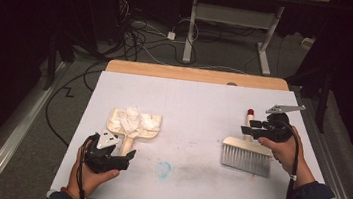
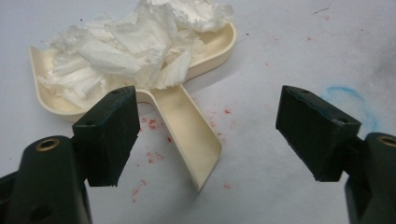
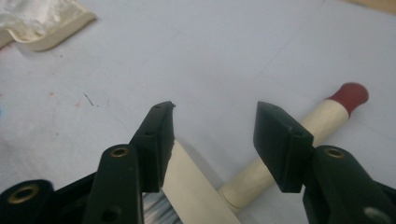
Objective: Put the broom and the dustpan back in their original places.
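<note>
Left gripper (image 1: 125,160), lower left of the high view: jaws spread wide, nothing between them, just short of the cream dustpan (image 1: 134,124) handle. Pan sits flat, left of centre, heaped with torn tissue paper (image 1: 132,119), so the load looks collected. Right gripper (image 1: 252,129), right side: jaws apart, clear of the hand brush (image 1: 247,155), which lies flat below it, bristles toward the bottom edge.

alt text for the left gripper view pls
A cream dustpan heaped with crumpled white tissue lies on a pale table, its handle pointing toward the camera. The left gripper hangs just above it, its two black fingers open wide with nothing between them but the handle's end below. Red specks and a faint blue ring mark the table.
</note>
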